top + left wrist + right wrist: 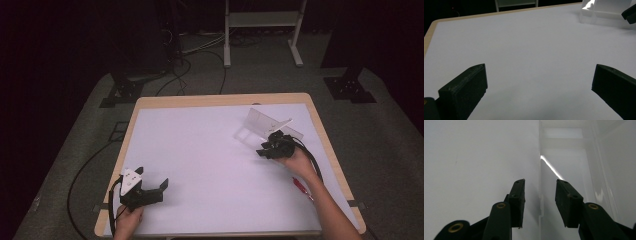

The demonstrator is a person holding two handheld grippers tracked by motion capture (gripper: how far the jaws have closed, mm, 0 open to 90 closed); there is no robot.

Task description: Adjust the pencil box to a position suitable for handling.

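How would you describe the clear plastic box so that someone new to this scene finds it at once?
Look at the white table, then its far right part. There the clear plastic box stands with its lid raised, just beyond the right gripper. It is the see-through thing there; the red pen lies nearer the person.

This looks like a lab or recording studio. A wooden-edged table (220,99) with a white top stands alone on grey carpet (390,145), dark curtains close it in, black cables (200,60) snake across the floor, and black stand feet (348,89) flank a white frame (262,20).
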